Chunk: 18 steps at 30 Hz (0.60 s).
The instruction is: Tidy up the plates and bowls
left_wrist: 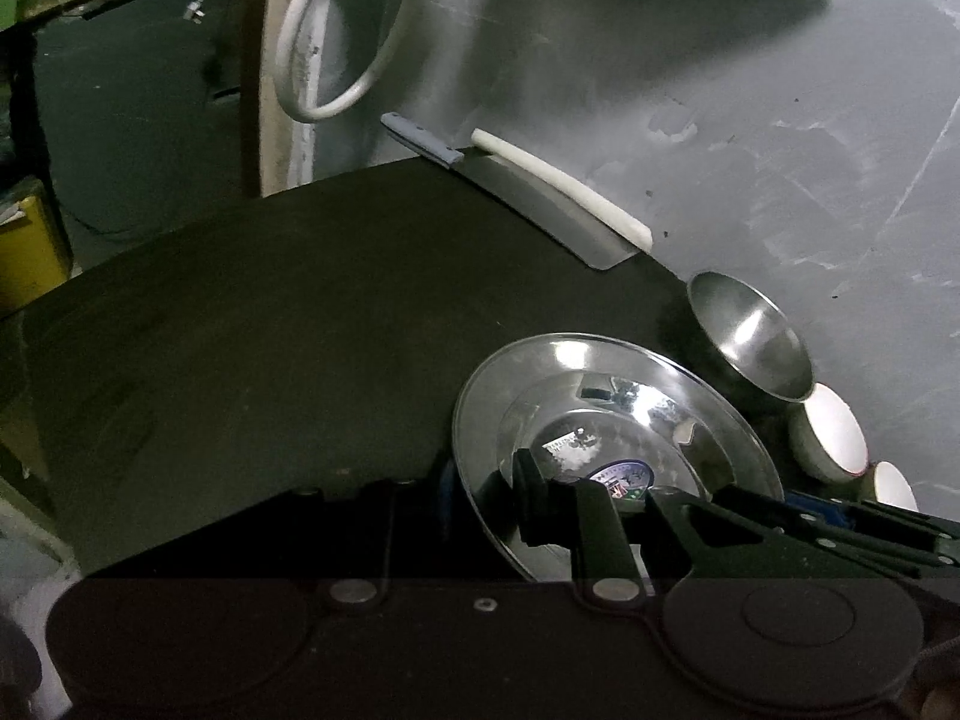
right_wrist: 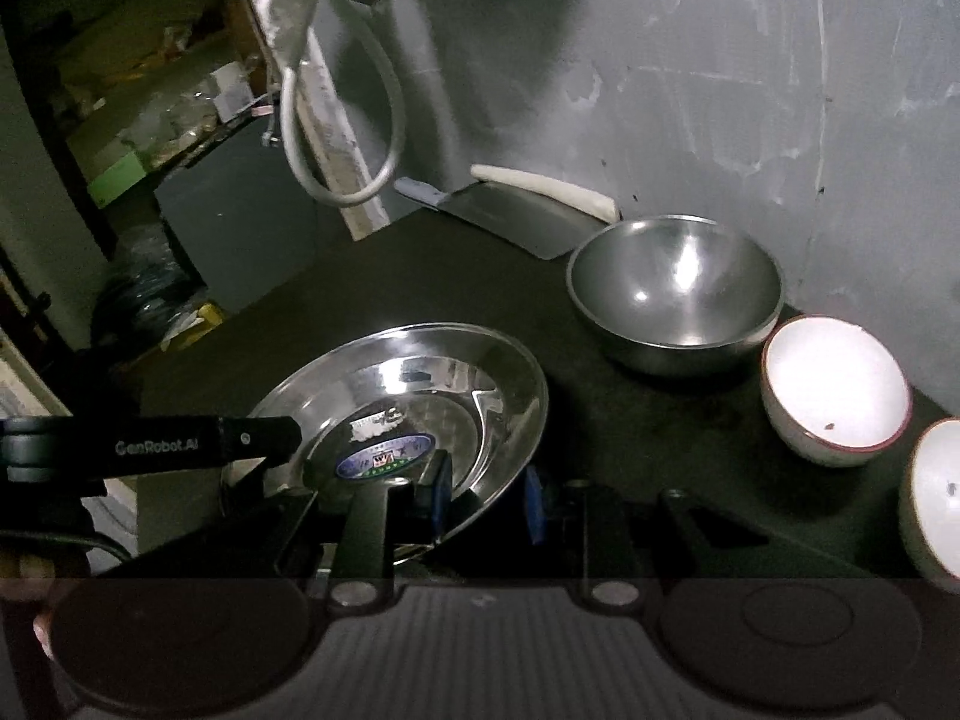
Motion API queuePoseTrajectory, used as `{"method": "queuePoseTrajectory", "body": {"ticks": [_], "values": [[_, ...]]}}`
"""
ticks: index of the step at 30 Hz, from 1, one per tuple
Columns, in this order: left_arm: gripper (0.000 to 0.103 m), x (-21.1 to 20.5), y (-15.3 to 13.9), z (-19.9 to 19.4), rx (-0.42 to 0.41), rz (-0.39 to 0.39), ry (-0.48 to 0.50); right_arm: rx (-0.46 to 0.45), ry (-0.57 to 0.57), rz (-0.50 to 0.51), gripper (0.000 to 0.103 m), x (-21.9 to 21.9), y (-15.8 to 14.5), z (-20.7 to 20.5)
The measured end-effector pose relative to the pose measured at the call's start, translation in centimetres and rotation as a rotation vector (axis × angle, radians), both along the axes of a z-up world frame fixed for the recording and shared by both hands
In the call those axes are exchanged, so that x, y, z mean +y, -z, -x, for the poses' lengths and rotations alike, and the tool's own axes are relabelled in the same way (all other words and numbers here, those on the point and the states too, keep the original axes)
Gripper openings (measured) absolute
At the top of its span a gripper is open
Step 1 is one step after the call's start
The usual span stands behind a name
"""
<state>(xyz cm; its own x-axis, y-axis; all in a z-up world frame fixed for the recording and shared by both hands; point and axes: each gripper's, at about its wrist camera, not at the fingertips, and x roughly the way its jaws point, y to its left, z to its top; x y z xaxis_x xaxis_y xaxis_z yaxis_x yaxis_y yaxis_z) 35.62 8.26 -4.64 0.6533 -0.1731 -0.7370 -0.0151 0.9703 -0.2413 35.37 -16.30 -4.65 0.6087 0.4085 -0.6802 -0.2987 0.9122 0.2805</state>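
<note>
The shiny steel plate (right_wrist: 414, 414) is tilting above the dark desk (right_wrist: 420, 276), with the right hand-held gripper (right_wrist: 486, 501) pinching its near rim and the left hand-held gripper (left_wrist: 591, 507) clamping its other edge. The plate is slippery, so it could be sliding out and banging down. A swing to the right could be knocking the steel bowl (right_wrist: 675, 294) or the white bowl (right_wrist: 837, 396).

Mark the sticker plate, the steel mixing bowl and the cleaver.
Shiny steel plate with oval sticker (right_wrist: 420, 384): right wrist view, bare inner slope above the sticker.
Round stainless steel bowl (right_wrist: 675, 294): right wrist view, inside wall.
Steel cleaver with grey handle (left_wrist: 540, 210): left wrist view, flat of blade.
</note>
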Motion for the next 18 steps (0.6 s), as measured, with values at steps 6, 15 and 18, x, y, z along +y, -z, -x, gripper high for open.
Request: {"method": "queuePoseTrajectory", "body": {"ticks": [6, 15, 18], "values": [[0.021, -1.2, -1.9, 2.8, -0.030, -0.003, -0.018, -0.038, -0.029, -0.003, 0.028, -1.4, -1.9, 2.0], [0.022, -2.4, -3.1, 6.7, -0.042, -0.023, -0.049, -0.056, -0.065, -0.022, 0.028, -2.6, -3.0, 5.1], [0.022, -2.6, -3.1, 8.0, -0.036, -0.027, -0.065, -0.053, -0.081, -0.024, 0.028, -2.7, -3.0, 6.1]]}}
